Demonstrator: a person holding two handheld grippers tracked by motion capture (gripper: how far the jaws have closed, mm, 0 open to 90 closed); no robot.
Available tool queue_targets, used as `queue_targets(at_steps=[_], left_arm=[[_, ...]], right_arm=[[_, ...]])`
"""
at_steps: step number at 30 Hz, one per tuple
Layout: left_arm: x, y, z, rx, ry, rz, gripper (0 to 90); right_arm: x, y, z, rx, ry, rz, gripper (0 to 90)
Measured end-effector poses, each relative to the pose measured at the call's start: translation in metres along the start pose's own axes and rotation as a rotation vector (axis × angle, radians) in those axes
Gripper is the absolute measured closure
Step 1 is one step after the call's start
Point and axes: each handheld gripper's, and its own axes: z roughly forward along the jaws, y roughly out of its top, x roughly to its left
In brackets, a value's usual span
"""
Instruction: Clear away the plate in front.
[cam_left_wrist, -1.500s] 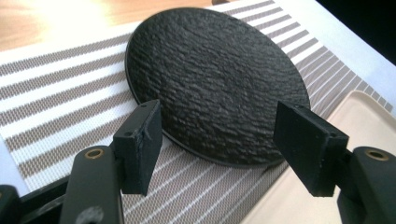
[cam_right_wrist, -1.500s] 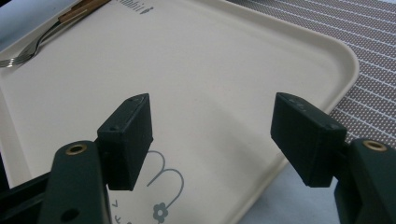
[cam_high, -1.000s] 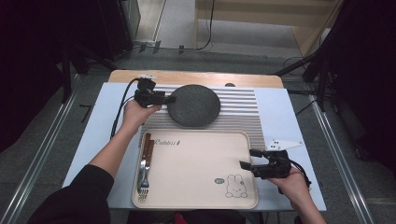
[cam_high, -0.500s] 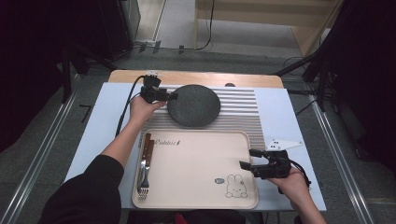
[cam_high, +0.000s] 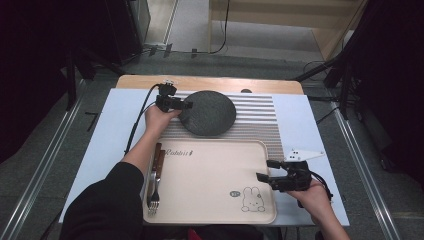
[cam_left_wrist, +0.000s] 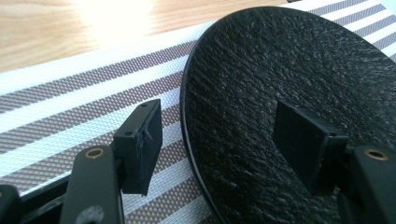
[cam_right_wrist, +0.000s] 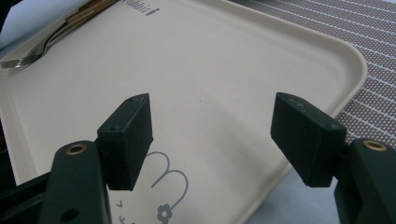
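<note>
High view: the dark round plate (cam_high: 207, 113) lies on the striped mat (cam_high: 260, 120), upper centre. The left gripper (cam_high: 186, 105) is set astride its rim, jaws apart. If closed shallowly, the plate could slip. The right gripper (cam_high: 265, 170) is held over the tray (cam_high: 210, 175), jaws apart.

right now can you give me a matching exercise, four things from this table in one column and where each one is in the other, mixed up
Things:
1. black plate
2. fork
3. left gripper
4. right gripper

Places:
a. at the tray's right rim, jaws open
b. on the striped mat
c. on the tray's left side
d. at the plate's left edge, jaws open astride the rim

Pairs: 1-b, 2-c, 3-d, 4-a
</note>
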Motion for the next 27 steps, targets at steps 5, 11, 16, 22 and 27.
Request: queue_targets(at_steps=[5,11,16,22,27], left_arm=[[-0.003,-0.004,0.007,0.008,-0.007,-0.008,32.7],[-0.006,-0.008,0.012,0.003,-0.015,-0.025,35.6],[-0.002,-0.013,0.01,-0.033,0.004,-0.056,48.7],[0.01,-0.005,0.001,0.007,-0.102,-0.22,69.4],[0.0,0.018,-0.02,-0.024,-0.176,-0.23,79.1]], right_arm=[[0.0,0.0,0.0,0.0,0.001,0.0,28.6],[0.0,0.0,0.0,-0.001,0.003,0.001,28.6],[0.0,0.001,0.0,-0.002,0.002,0.003,28.6],[-0.001,0.002,0.001,-0.002,0.003,0.005,28.6],[-0.002,0.002,0.001,-0.006,0.001,0.001,28.6]])
